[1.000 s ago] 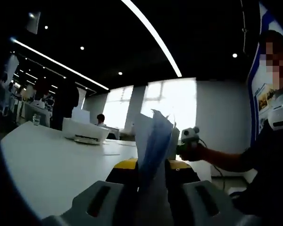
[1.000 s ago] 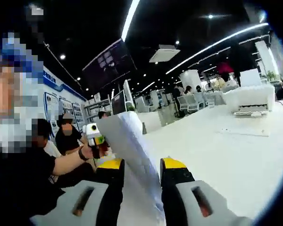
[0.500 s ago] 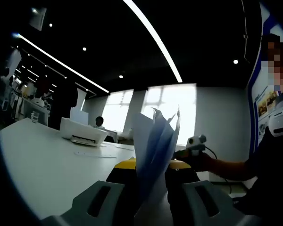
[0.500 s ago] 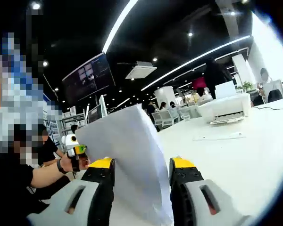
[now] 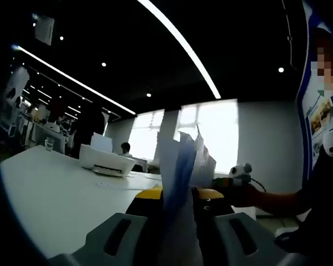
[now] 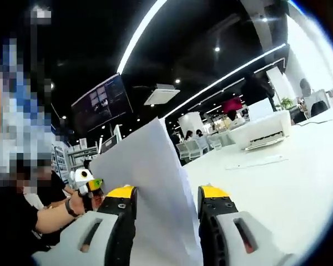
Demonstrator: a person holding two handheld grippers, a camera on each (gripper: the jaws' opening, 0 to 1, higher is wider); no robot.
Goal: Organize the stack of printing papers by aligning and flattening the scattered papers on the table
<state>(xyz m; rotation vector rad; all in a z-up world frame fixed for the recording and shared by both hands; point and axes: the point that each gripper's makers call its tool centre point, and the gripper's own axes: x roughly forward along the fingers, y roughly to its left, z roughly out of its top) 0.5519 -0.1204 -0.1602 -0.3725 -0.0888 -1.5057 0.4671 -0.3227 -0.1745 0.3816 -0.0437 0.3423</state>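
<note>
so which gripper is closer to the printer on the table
Right, probably by a little. The right gripper, shut on the paper stack, sees the printer slightly larger, far off to its side. The left gripper clamps the same stack with the printer nearer straight ahead.

I see white papers (image 6: pixel 155 194), plain, no print visible; same stack (image 5: pixel 180 183) reads bluish-grey in shadow from left gripper view. My right gripper (image 6: pixel 162 221): grey body, black fingers (image 6: pixel 122 221), yellow tips. My left gripper (image 5: pixel 175 219): same grey, black, yellow scheme. Worktop (image 6: pixel 277 188) white. Printer (image 6: pixel 263 130) white, also white in left gripper view (image 5: pixel 108 162). Sleeve (image 5: pixel 322 194) black. Ceiling dark with white light strips.
</note>
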